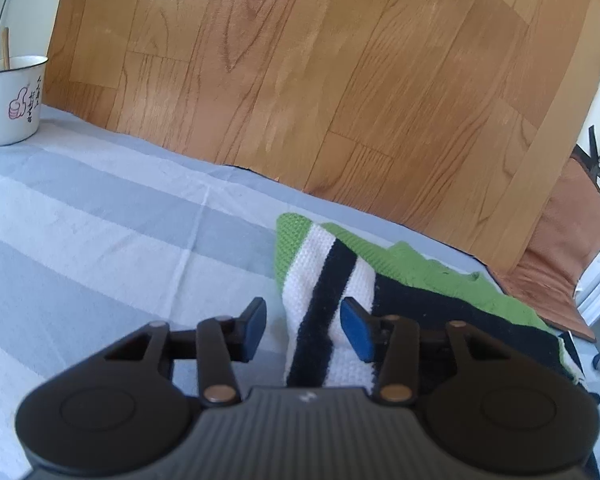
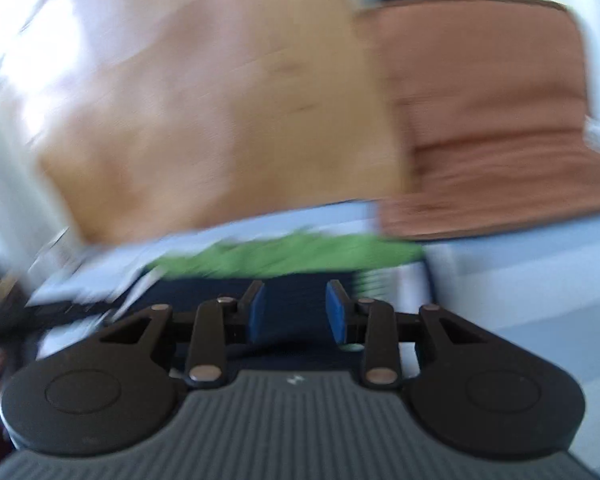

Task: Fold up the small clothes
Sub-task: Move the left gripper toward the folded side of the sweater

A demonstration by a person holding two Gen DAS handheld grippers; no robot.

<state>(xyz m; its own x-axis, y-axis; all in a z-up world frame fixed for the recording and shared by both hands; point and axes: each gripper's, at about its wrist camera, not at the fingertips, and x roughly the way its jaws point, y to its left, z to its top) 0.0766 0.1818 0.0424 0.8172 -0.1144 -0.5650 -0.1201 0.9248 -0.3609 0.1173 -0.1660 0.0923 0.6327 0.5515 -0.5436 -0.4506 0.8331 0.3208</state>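
Looking along the left gripper (image 1: 304,330), we see its two blue pads standing apart, with a gap on each side of the cloth between them. They press on nothing, so we call this gripper open. Between and under the fingers lies a knitted garment (image 1: 384,280) in green, white and black stripes. It rests flat on the grey striped cloth (image 1: 100,220) that covers the surface, near its far edge. One white and black band runs toward the camera, and the green part spreads to the right behind it. Beyond the far edge we see a wooden floor (image 1: 320,80). A white enamel mug (image 1: 12,100) with a pink thumb picture stands at the far left corner, well apart from the garment.

The right wrist view is much blurred. Its right gripper (image 2: 298,312) also has the pads apart, over a dark part of the garment, with green above it. We cannot see any contact there. A brown cushion (image 2: 488,120) lies beyond.
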